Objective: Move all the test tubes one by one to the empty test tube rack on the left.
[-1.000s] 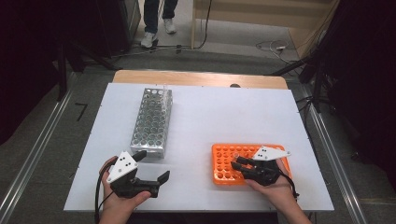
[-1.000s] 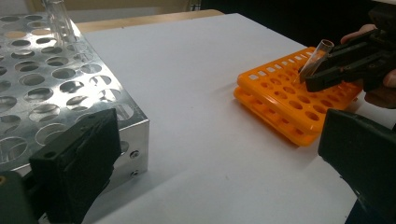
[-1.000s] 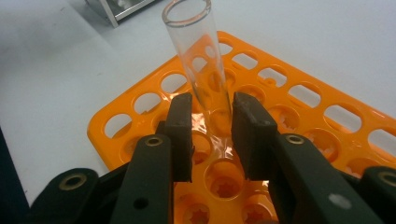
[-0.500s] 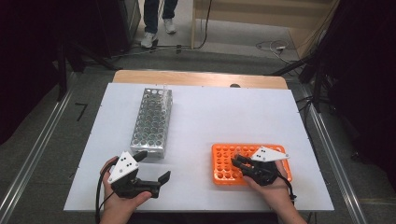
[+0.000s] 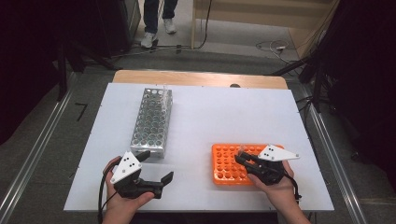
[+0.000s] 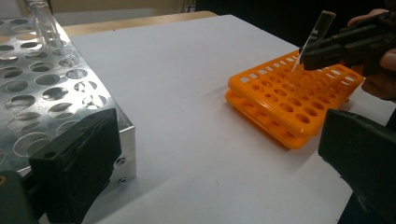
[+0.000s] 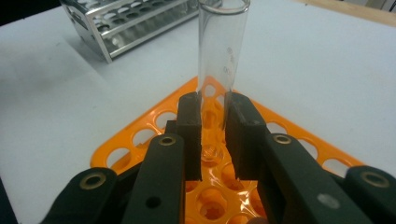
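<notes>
My right gripper (image 7: 214, 130) is shut on a clear glass test tube (image 7: 219, 51), holding it upright low on its wall. The tube's bottom sits in or just over a hole of the orange rack (image 7: 140, 135). In the high view the right gripper (image 5: 240, 158) is at the rack's (image 5: 224, 163) right half, with the tube (image 5: 242, 150) faint at its tips. The left gripper view shows that tube (image 6: 313, 37) tilted above the rack (image 6: 289, 107). My left gripper (image 5: 156, 165) is open with nothing between its jaws, beside the near end of the metal rack (image 5: 152, 121).
The steel rack (image 6: 42, 88) has many round holes, and one clear tube (image 5: 164, 88) stands at its far end. The white table (image 5: 210, 116) has a wooden strip along its far edge. A person's legs (image 5: 156, 18) stand on the floor beyond it.
The right hand has shifted only slightly over the orange rack, still with the tube. The left hand has kept still.
</notes>
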Demonstrator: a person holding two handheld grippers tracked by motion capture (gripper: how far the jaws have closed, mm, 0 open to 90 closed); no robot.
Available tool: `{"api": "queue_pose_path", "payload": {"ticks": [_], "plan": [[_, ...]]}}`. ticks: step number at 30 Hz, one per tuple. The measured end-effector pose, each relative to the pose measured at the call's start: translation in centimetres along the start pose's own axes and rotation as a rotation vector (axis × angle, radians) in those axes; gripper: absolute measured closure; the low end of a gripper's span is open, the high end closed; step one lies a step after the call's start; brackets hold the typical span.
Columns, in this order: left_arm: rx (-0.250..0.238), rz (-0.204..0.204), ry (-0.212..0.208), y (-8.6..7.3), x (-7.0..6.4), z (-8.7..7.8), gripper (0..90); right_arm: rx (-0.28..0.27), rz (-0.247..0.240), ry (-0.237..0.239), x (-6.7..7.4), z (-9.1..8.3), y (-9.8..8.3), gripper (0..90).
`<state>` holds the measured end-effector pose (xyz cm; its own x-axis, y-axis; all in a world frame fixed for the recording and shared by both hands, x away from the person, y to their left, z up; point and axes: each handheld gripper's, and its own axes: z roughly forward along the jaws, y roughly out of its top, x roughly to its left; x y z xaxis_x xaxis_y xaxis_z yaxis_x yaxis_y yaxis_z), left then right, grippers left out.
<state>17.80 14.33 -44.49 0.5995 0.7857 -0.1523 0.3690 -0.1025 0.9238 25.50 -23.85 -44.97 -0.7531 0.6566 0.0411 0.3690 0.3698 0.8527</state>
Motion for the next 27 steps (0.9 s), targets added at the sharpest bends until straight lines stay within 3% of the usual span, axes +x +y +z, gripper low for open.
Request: {"api": "queue_pose_path", "payload": {"ticks": [12,21,27], "plan": [[-0.013,0.021,-0.048,1.1,-1.6,1.0,0.0,-0.033,-0.049,0.06,2.1,-0.6,1.3,74.4],[-0.019,0.051,-0.136,2.0,-3.4,2.3,4.0,-0.013,-0.101,0.138,4.9,0.4,1.6,74.4],[-0.021,0.062,-0.214,2.2,-4.7,3.1,12.8,0.001,-0.129,0.182,6.4,0.9,1.7,74.4]]}}
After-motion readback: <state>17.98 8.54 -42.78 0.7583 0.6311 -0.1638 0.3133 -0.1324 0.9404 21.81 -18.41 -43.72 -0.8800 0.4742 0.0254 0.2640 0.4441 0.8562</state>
